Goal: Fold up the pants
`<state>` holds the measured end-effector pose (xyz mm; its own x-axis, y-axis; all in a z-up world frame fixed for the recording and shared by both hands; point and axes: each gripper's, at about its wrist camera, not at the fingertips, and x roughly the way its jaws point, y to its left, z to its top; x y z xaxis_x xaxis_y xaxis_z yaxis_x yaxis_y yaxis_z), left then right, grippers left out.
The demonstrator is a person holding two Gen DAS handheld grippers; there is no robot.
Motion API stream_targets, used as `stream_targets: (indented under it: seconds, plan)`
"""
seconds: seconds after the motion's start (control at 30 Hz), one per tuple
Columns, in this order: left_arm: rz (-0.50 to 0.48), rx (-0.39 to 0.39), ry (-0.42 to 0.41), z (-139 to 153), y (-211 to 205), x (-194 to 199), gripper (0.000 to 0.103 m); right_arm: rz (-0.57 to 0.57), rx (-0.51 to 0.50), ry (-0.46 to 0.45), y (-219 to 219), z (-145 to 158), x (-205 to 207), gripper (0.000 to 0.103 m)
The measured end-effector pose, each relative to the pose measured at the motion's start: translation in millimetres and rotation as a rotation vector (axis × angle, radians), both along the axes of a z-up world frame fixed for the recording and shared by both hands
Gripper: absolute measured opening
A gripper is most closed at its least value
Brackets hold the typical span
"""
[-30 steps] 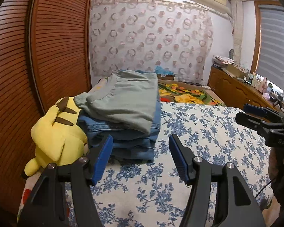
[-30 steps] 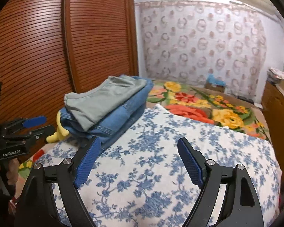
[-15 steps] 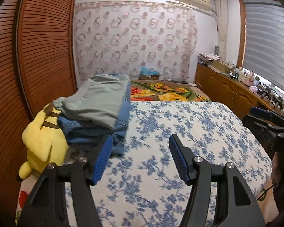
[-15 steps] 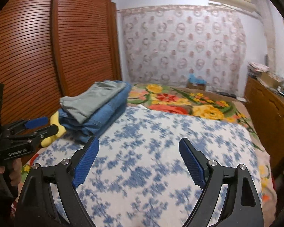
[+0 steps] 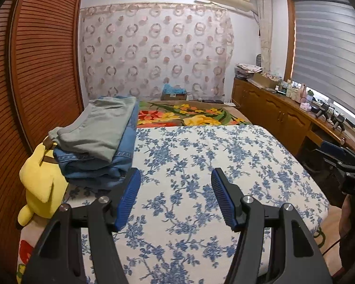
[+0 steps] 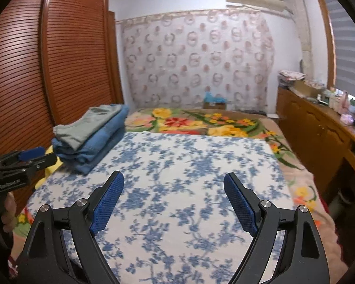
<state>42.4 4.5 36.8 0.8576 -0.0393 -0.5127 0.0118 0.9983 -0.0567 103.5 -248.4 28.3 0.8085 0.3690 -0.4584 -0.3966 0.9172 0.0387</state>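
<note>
Folded grey-green pants [image 5: 99, 127] lie on top of a stack of folded blue jeans [image 5: 94, 168] at the left side of the bed; the stack also shows in the right wrist view [image 6: 90, 139]. My left gripper [image 5: 175, 184] is open and empty, above the blue-flowered sheet [image 5: 201, 165], just right of the stack. My right gripper [image 6: 174, 187] is open and empty over the middle of the sheet [image 6: 189, 165]. Each gripper shows at the edge of the other's view: the right one [image 5: 338, 158] and the left one [image 6: 23, 163].
A yellow plush toy [image 5: 40, 182] lies left of the stack against the brown slatted wardrobe [image 5: 35, 71]. A flowered blanket [image 5: 189, 116] covers the far end of the bed. A wooden sideboard [image 5: 284, 113] with small items runs along the right wall.
Both grippers have pulled back and away from the stack of pants, so the stack looks smaller and more of the bed shows. Both stay open and empty.
</note>
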Motion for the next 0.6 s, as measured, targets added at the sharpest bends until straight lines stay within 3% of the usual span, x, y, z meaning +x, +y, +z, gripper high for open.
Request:
stream_targets:
  seconds: [0.6]
  plan:
    - [-0.022, 0.017, -0.063, 40, -18, -9, 0.062, -0.115, -0.007, -0.062, -20, 32, -14, 0.088]
